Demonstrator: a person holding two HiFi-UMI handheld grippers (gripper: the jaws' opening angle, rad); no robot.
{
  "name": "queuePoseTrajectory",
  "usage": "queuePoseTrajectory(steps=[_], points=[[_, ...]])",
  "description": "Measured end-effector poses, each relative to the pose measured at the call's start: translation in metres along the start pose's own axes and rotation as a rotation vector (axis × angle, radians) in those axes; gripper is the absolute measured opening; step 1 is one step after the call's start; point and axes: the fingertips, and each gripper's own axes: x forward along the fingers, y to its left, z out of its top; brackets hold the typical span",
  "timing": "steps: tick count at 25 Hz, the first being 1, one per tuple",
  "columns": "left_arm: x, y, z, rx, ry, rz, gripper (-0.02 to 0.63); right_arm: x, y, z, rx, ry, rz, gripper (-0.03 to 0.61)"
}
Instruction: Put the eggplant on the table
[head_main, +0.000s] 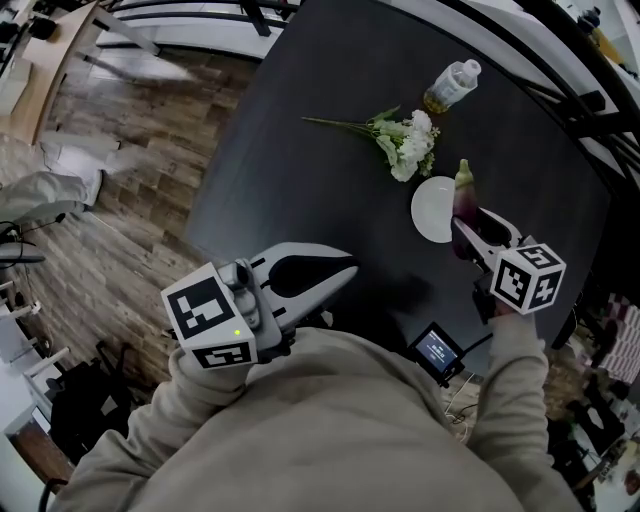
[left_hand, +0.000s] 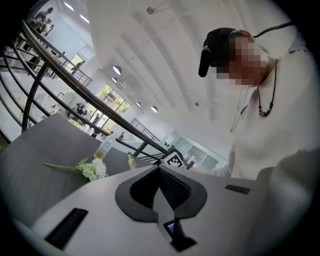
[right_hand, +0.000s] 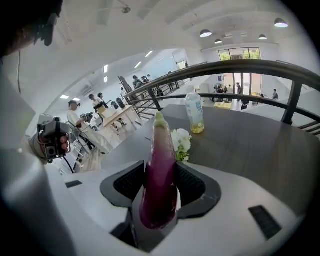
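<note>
A purple eggplant (head_main: 463, 198) with a green stem end is clamped at its thick end in my right gripper (head_main: 468, 233), which is shut on it. It sticks out past the jaws over the right rim of a white plate (head_main: 428, 210) on the dark table (head_main: 300, 170). The right gripper view shows the eggplant (right_hand: 161, 165) between the pads of the right gripper (right_hand: 160, 170), pointing at the table's far side. My left gripper (head_main: 349, 269) hovers at the near table edge, its jaws together and holding nothing. From the left gripper (left_hand: 160, 168) the eggplant's tip (left_hand: 131, 161) shows.
White flowers (head_main: 408, 142) lie mid-table and a small bottle (head_main: 450, 87) of yellowish liquid lies behind them. A small lit screen (head_main: 437, 351) sits by the near edge. Wooden floor (head_main: 130, 190) is to the left, and a railing (right_hand: 240, 67) runs behind the table.
</note>
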Motion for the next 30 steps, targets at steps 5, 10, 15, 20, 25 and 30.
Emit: queuePoseTrajectory(steps=[5, 10, 15, 20, 25, 30], points=[[-0.005, 0.004, -0.006, -0.016, 0.000, 0.021, 0.006, 0.013, -0.014, -0.010, -0.001, 0.037, -0.020, 0.206], [-0.012, 0.009, -0.009, -0.029, -0.003, 0.041, 0.006, 0.032, -0.027, -0.025, -0.005, 0.085, -0.047, 0.206], [-0.016, 0.011, -0.013, -0.042, -0.001, 0.054, 0.006, 0.053, -0.042, -0.046, 0.003, 0.143, -0.068, 0.206], [-0.023, 0.014, -0.016, -0.052, -0.004, 0.069, 0.006, 0.071, -0.051, -0.059, 0.003, 0.187, -0.087, 0.206], [-0.026, 0.018, -0.016, -0.063, -0.009, 0.080, 0.006, 0.081, -0.060, -0.064, -0.010, 0.220, -0.106, 0.207], [-0.031, 0.022, -0.017, -0.066, -0.013, 0.093, 0.006, 0.092, -0.069, -0.071, -0.023, 0.252, -0.127, 0.207]])
